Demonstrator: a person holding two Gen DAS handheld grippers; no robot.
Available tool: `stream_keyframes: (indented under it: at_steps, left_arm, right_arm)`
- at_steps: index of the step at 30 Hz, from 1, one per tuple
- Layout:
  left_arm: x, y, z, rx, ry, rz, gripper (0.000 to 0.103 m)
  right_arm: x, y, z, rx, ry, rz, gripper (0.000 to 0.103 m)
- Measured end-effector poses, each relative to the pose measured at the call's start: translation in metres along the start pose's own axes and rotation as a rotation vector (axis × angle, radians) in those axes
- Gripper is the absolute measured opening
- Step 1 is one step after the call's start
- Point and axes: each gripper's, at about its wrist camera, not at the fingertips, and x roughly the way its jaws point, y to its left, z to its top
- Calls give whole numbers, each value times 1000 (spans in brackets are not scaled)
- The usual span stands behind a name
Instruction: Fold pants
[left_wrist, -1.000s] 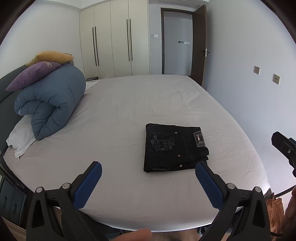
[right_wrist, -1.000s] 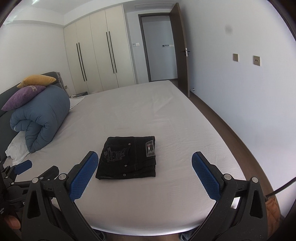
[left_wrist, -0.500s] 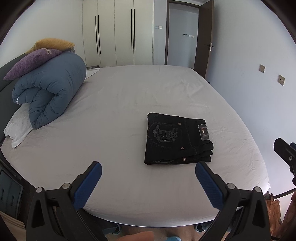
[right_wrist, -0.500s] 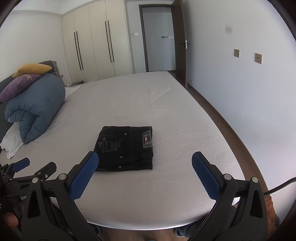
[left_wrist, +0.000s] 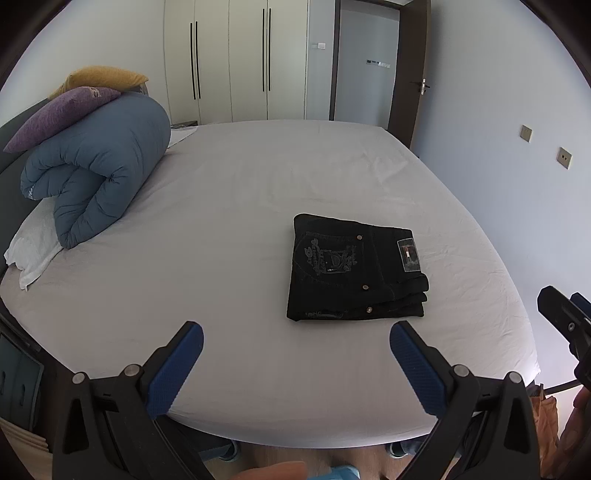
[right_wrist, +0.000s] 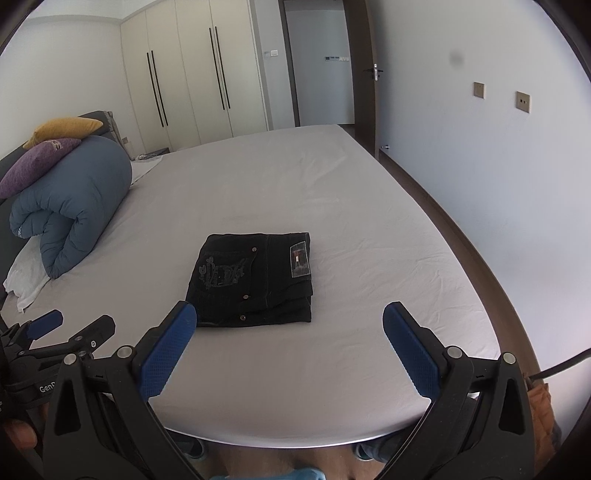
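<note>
Pulled back and raised since the earlier frames; pants (left_wrist: 356, 273) unmoved, folded compact on bed (left_wrist: 229, 206), right of centre near the foot edge.
Left gripper (left_wrist: 295, 354) and right gripper (right_wrist: 290, 338) both spread wide, empty, clear of cloth. Risk: snagging stacked layers on re-approach, undoing fold. Long axis roughly left-right; waistband label toward right.

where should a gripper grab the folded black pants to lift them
Grip the folded pants at the near edge, coming in low from the bed's foot side. The stacked layers show there, so one pinch could catch them all; both open grippers already face it.
</note>
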Motion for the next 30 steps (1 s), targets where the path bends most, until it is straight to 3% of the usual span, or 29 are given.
stream_keyframes:
  at_steps: [30]
  left_arm:
    - [9,-8,-5,11,36,-4,103]
  right_arm:
    - [26,6,-12,16,37,7,103]
